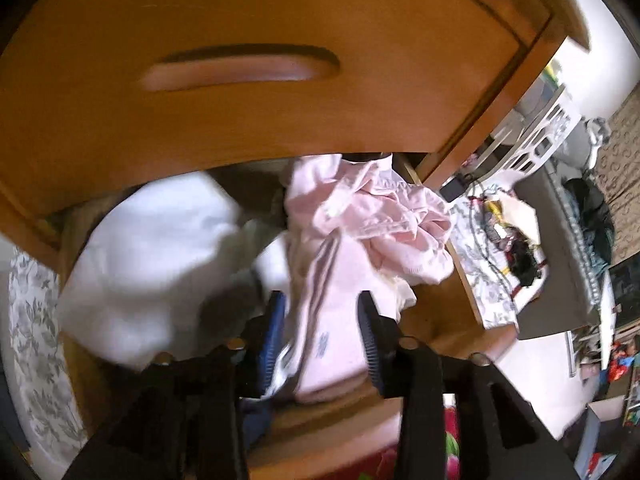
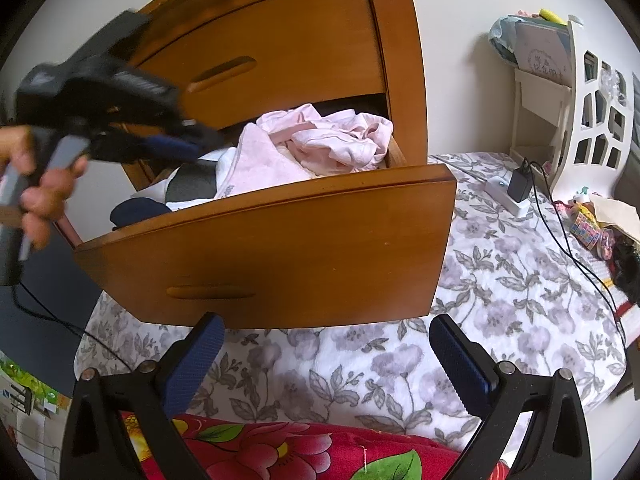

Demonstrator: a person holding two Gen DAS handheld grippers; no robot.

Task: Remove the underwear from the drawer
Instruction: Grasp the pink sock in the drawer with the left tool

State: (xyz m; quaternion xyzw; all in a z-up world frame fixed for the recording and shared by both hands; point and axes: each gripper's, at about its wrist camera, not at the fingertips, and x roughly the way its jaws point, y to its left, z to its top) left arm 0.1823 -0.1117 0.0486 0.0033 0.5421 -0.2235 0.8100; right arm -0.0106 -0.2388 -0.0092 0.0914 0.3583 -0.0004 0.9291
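Both pairs of fingers stand open: left gripper (image 1: 324,320) straddling pink underwear (image 1: 336,312), right gripper (image 2: 326,364) empty.

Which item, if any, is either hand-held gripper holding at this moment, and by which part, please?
Nothing is held. The left hand-held gripper stands open around a folded pink garment in the drawer, pads not pressing. The right hand-held gripper is open and empty.

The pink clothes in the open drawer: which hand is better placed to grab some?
Left. The left gripper hangs over the drawer with pink clothes between its parted jaws. The right gripper sits outside, below the drawer front.
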